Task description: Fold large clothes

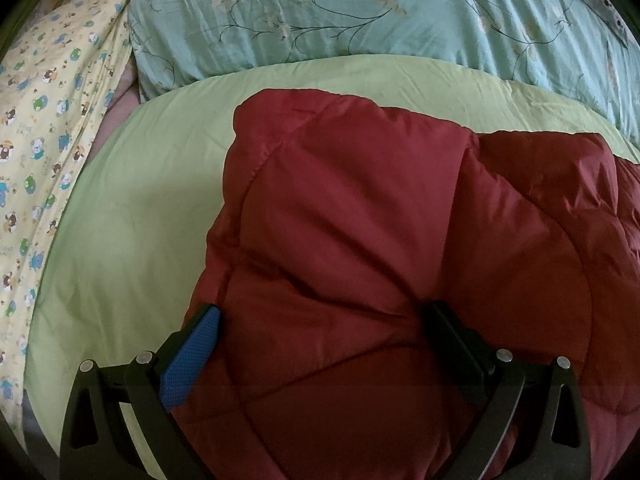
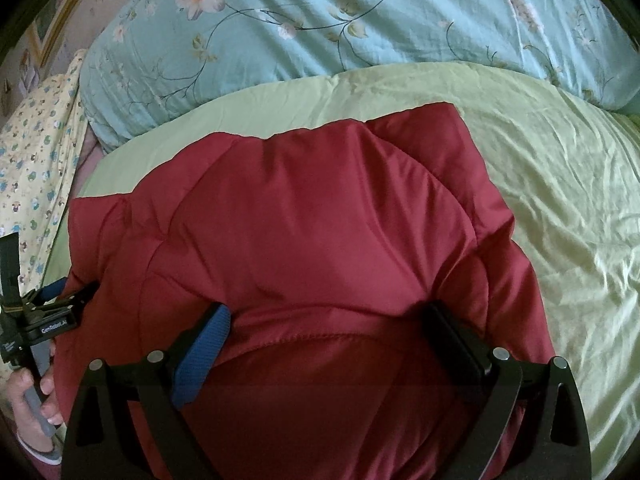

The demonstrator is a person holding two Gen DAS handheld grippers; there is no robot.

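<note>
A dark red quilted jacket (image 1: 360, 208) lies bunched on a light green sheet (image 1: 132, 216). It also shows in the right wrist view (image 2: 304, 232). My left gripper (image 1: 320, 320) stands wide open, with the jacket's puffy fabric filling the space between its fingers. My right gripper (image 2: 324, 320) is also wide open with a hemmed fold of the jacket between its fingers. The left gripper (image 2: 60, 308) and the hand that holds it appear at the left edge of the right wrist view, at the jacket's left side.
A teal floral quilt (image 1: 360, 12) lies bunched along the far side. It also shows in the right wrist view (image 2: 320, 20). A yellow cartoon-print cloth (image 1: 48, 140) lies at the left. The green sheet (image 2: 560, 200) spreads wrinkled to the right.
</note>
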